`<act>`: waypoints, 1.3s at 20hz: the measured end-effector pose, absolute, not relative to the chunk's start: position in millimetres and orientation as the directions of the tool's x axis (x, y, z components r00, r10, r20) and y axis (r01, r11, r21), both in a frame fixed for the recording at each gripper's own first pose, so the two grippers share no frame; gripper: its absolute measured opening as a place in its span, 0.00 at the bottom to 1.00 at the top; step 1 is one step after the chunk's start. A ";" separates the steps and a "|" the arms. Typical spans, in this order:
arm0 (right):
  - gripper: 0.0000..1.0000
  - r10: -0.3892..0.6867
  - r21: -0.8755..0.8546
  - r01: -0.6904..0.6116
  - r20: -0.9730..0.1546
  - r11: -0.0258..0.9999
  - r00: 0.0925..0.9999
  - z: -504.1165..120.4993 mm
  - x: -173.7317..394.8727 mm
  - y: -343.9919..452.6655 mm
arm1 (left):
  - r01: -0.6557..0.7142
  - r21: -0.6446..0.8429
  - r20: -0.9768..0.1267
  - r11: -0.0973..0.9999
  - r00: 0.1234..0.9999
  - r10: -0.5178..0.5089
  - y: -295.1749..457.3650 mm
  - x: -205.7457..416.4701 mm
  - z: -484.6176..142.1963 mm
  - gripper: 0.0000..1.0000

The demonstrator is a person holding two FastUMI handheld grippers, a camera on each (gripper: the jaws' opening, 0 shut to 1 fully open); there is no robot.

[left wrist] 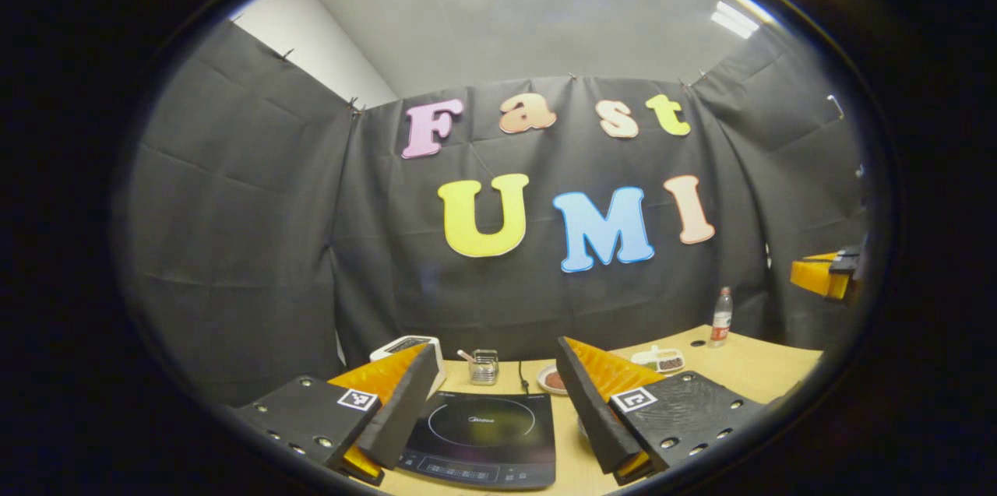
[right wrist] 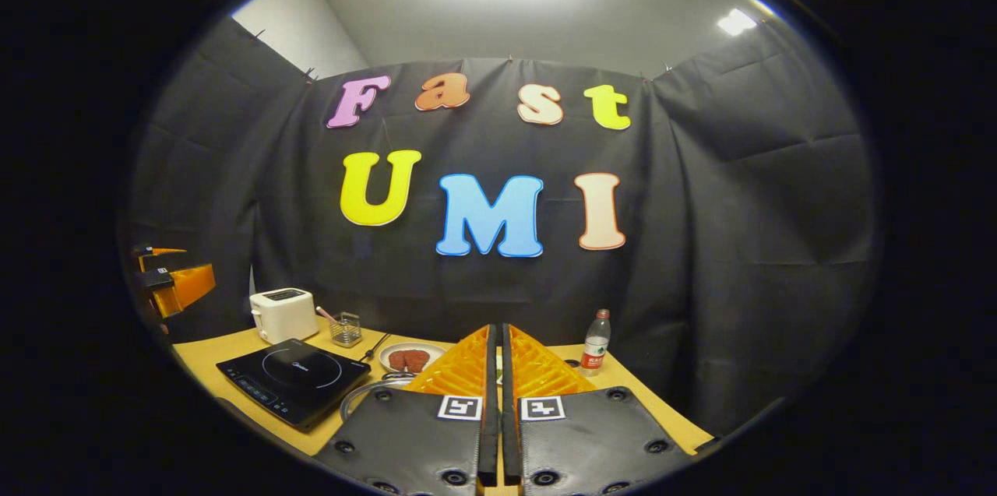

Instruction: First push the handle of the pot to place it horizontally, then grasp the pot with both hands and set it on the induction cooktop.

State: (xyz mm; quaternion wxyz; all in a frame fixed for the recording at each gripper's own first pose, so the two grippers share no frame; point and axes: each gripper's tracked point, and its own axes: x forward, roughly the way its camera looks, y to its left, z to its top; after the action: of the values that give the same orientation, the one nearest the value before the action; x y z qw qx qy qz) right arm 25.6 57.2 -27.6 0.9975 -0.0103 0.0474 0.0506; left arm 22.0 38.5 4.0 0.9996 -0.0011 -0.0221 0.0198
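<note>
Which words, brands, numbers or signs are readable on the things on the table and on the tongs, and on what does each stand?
None can be read.
Induction cooktop: small print inside the ring and marks on the control strip, too blurred.
Bottle: label too small.
Left tongs: square marker, a pattern, no words.
Right tongs: square markers, patterns, no words.

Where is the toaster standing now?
In the right gripper view the toaster stands at the table's far left, behind the induction cooktop, beside the utensil holder.
</note>
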 end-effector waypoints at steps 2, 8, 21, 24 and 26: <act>0.04 0.148 -0.018 -0.152 -0.150 0.988 0.978 -44.1 25.1 72.4 | -0.043 -0.007 0.040 0.999 0.998 0.043 44.0 22.4 0.2 0.89; 0.03 0.247 -0.025 -0.262 -0.264 0.965 0.932 -84.8 18.2 113.2 | -0.065 -0.012 0.028 0.998 0.997 0.065 75.9 22.8 -10.6 0.89; 0.03 0.329 -0.020 -0.398 -0.526 0.917 0.784 -186.4 -8.9 168.9 | -0.088 -0.031 0.015 0.996 0.996 0.088 136.2 20.9 -34.3 0.89; 0.02 0.335 -0.013 -0.419 -0.580 0.908 0.742 -205.6 -17.5 175.6 | -0.091 -0.033 0.014 0.995 0.996 0.091 147.6 19.1 -39.8 0.93; 0.02 0.337 -0.003 -0.429 -0.614 0.903 0.714 -217.4 -22.8 177.8 | -0.098 -0.037 0.008 0.995 0.995 0.098 154.8 17.3 -43.8 0.93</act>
State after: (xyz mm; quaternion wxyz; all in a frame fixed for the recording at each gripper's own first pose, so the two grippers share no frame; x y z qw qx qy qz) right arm -22.8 177.8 -217.4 0.9228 -0.0728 0.3164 0.2074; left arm 17.3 154.8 -43.8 0.9986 -0.0184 -0.0048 0.0489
